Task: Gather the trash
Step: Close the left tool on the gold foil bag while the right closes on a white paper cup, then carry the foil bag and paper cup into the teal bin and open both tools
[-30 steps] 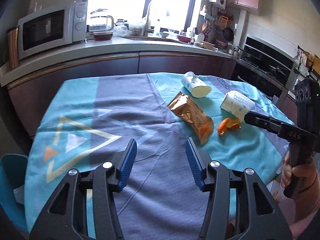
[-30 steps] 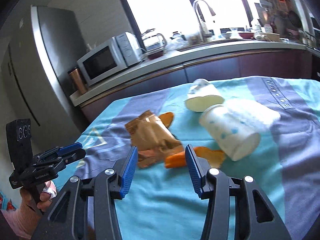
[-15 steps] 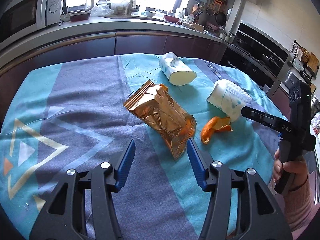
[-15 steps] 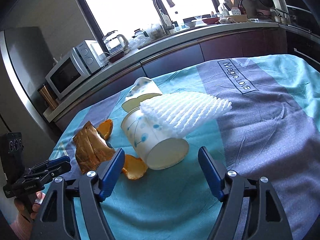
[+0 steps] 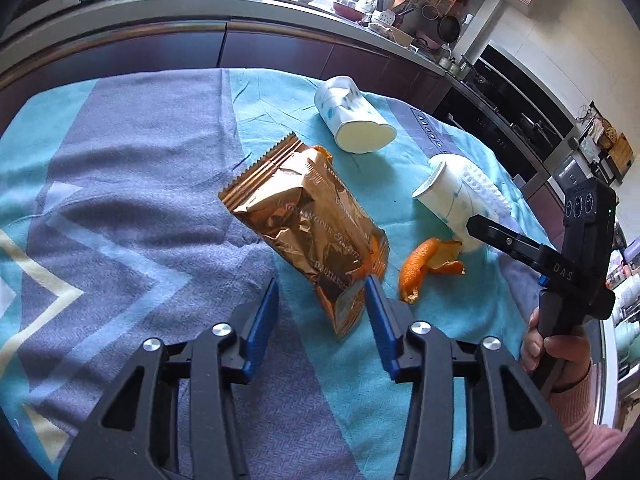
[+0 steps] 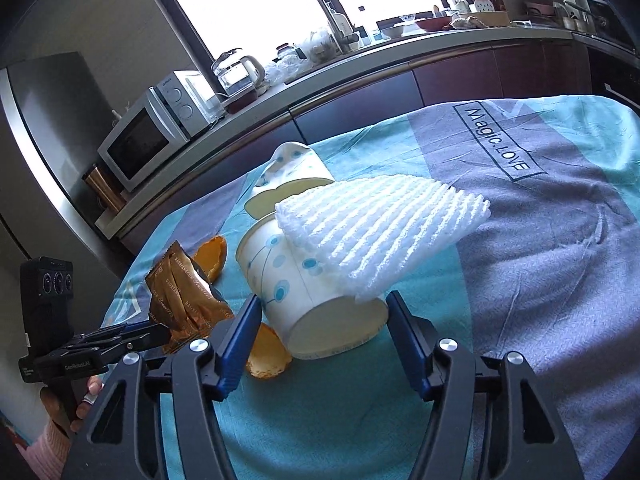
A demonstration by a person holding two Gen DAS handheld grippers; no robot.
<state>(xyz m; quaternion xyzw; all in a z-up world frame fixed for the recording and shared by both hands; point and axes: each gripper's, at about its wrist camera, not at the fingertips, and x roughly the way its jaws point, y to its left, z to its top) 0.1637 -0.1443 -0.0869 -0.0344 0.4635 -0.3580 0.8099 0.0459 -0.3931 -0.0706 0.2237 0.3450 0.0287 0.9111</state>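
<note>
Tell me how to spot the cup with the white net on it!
Look on the teal and grey tablecloth. Two spotted paper cups lie tipped there; yours is the nearer cup. Only it has the ribbed white foam net draped over it.

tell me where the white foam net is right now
In the right wrist view the white foam net lies draped over the nearer tipped paper cup, just beyond the right gripper.

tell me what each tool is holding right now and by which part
Nothing is held. The left tool, jaws just closing, straddles the wrapper's near end; the right tool brackets the cup's base, pads not pressing.
</note>
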